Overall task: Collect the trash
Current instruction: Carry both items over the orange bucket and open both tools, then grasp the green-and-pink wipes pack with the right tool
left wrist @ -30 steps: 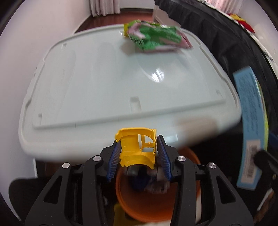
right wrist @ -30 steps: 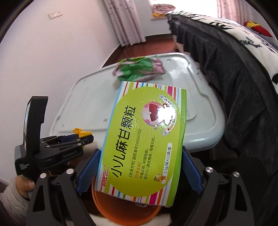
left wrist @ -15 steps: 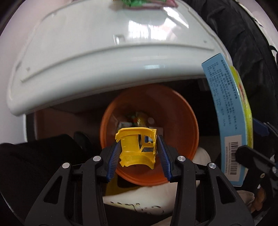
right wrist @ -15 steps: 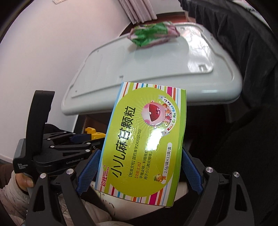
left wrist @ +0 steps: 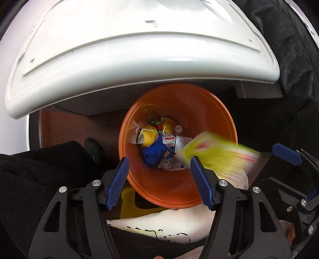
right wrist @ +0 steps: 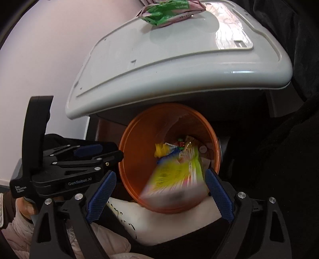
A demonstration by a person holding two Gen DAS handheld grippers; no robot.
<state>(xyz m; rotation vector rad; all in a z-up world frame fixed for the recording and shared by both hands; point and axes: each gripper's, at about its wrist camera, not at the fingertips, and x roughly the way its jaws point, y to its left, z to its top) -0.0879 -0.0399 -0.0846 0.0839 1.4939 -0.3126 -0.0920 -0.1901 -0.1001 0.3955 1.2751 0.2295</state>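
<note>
An orange bin [left wrist: 215,111] stands below both grippers, with mixed trash in its bottom. My left gripper [left wrist: 159,165] hangs straight over it, its jaws opening and nothing between them. A yellow plastic piece [left wrist: 148,137] lies among the trash beside a blue lump [left wrist: 154,153]. The green-and-yellow medicine box [right wrist: 175,179] is a blur dropping into the bin, clear of the pads [right wrist: 217,191] of my open right gripper [right wrist: 160,179]. In the left wrist view the box [left wrist: 217,157] crosses the bin's right rim. A green wrapper [right wrist: 171,12] lies on the white lid.
A white storage-box lid [right wrist: 179,65] overhangs the bin's far side. Dark bedding [left wrist: 283,49] hangs on the right. White cloth [left wrist: 159,225] and a person's dark-clothed legs [left wrist: 39,169] lie near the bin's near side. A hand [right wrist: 24,207] holds the left gripper [right wrist: 79,159].
The left gripper has opened and let go of the yellow piece. The right gripper has let go of the medicine box, which now falls into the bin. Both grippers came down over the bin.
</note>
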